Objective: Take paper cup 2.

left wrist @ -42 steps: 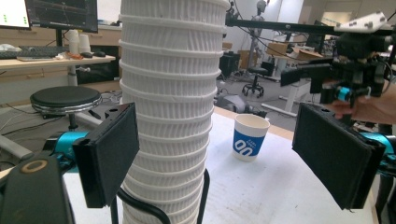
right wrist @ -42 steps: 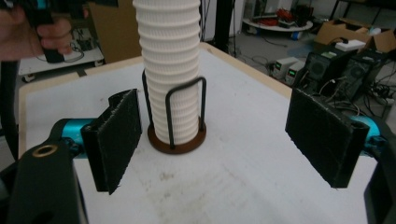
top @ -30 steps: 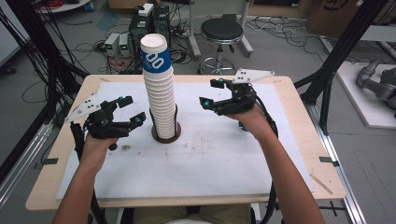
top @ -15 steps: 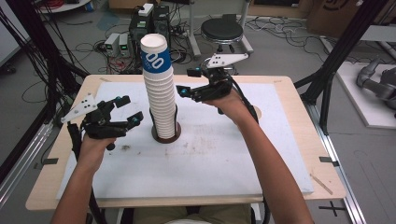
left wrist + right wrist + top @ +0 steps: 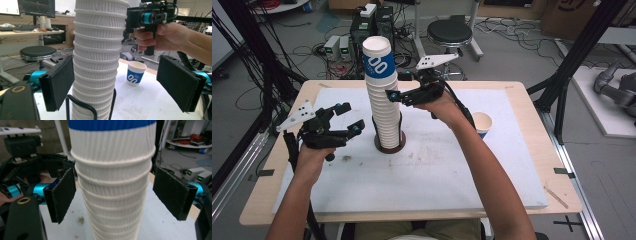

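Cup stack (image 5: 384, 95) sits between spread jaws of right gripper (image 5: 398, 90), upper section; left gripper (image 5: 346, 120) spread, just left of it.

Even, bright overhead room light; the white tabletop (image 5: 422, 175) shows only soft, faint shadows and no glare. The high view is slightly soft. In the right gripper view the cup stack (image 5: 112, 182) looms close, background blurred.

The tall stack of paper cups (image 5: 384, 95) is standing mid-table in a black wire holder (image 5: 389, 142), blocking the centre. A single paper cup (image 5: 482, 123) is sitting near the right edge. The white mat (image 5: 412, 175) is lying open toward the front.
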{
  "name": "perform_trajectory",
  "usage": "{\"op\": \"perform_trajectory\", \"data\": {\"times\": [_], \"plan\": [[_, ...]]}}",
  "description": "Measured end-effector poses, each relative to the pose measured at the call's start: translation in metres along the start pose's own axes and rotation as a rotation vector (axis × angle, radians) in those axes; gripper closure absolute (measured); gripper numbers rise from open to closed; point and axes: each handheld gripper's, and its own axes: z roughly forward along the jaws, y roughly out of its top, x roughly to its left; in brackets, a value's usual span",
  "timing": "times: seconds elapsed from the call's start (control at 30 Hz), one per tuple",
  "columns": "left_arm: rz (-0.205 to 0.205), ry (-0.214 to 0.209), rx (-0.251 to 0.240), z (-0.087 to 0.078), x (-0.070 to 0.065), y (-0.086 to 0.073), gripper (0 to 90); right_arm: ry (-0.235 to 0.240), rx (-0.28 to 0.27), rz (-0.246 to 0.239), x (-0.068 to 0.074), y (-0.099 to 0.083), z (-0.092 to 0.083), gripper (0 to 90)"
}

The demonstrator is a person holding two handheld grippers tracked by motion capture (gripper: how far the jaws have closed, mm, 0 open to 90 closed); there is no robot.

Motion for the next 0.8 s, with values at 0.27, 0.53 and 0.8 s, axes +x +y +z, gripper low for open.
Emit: {"op": "perform_trajectory", "data": {"times": [0.27,0.53,0.8], "plan": [[-0.003,0.002,-0.003,-0.001,0.001,0.0,14.6,0.009,-0.018,-0.014,-0.001,0.004,0.016,15.4],[-0.007,0.004,-0.003,-0.002,0.002,-0.001,14.6,-0.009,-0.014,-0.036,0.0,0.005,0.015,18.7],[0.022,0.017,-0.022,-0.004,0.003,0.019,14.6,-0.014,-0.011,-0.026,0.002,0.005,0.014,19.0]]}}
